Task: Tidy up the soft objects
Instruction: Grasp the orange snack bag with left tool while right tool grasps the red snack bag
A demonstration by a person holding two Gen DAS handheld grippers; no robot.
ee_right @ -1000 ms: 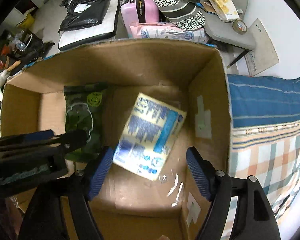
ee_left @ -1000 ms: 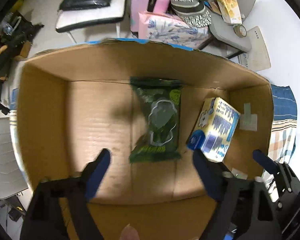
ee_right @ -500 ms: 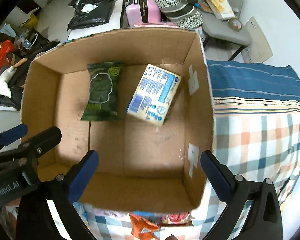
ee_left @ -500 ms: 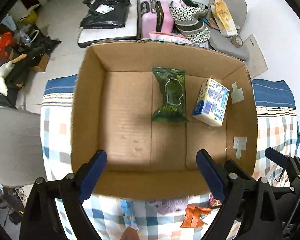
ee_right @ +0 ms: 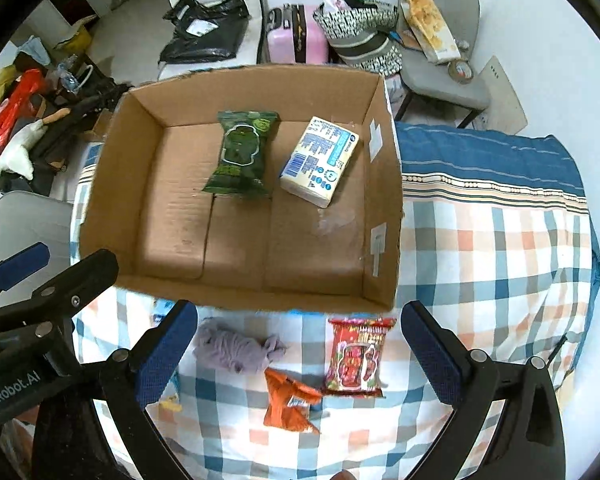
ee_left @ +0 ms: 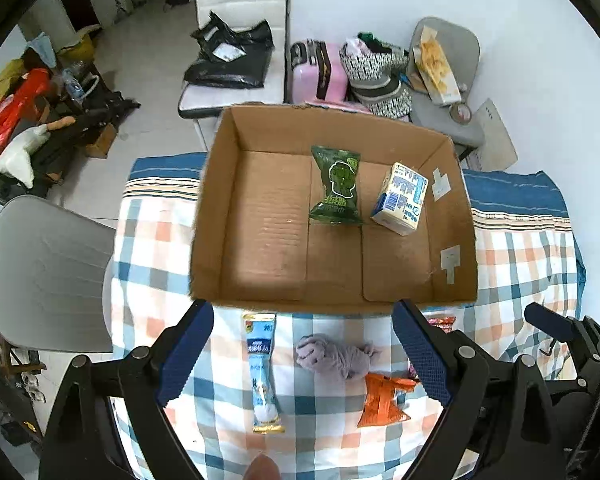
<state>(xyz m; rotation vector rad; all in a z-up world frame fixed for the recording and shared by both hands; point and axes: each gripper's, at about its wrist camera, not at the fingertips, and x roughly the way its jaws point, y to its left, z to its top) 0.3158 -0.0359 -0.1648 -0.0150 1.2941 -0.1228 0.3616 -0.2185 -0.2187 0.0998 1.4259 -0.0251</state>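
Observation:
An open cardboard box (ee_left: 208,216) (ee_right: 112,184) stands on a checked cloth. Inside lie a green packet (ee_left: 336,186) (ee_right: 240,154) and a white-and-blue tissue pack (ee_left: 402,198) (ee_right: 320,160). In front of the box lie a lilac cloth (ee_left: 334,360) (ee_right: 232,350), an orange packet (ee_left: 382,400) (ee_right: 288,402), a red packet (ee_right: 356,356) and a long blue-and-white packet (ee_left: 262,372). My left gripper (ee_left: 304,354) hangs open above the lilac cloth. My right gripper (ee_right: 300,354) hangs open above the orange and red packets. Neither holds anything.
The checked cloth (ee_right: 500,264) runs on to the right of the box. A grey chair (ee_left: 48,272) stands at the left table edge. Behind the box are a white chair with a black bag (ee_left: 236,56), a pink suitcase (ee_left: 320,76) and a loaded grey chair (ee_left: 440,80).
Both grippers have risen out of the box and drawn back toward its near side. The right gripper's jaws opened wider, away from the tissue pack, which now lies in the box.

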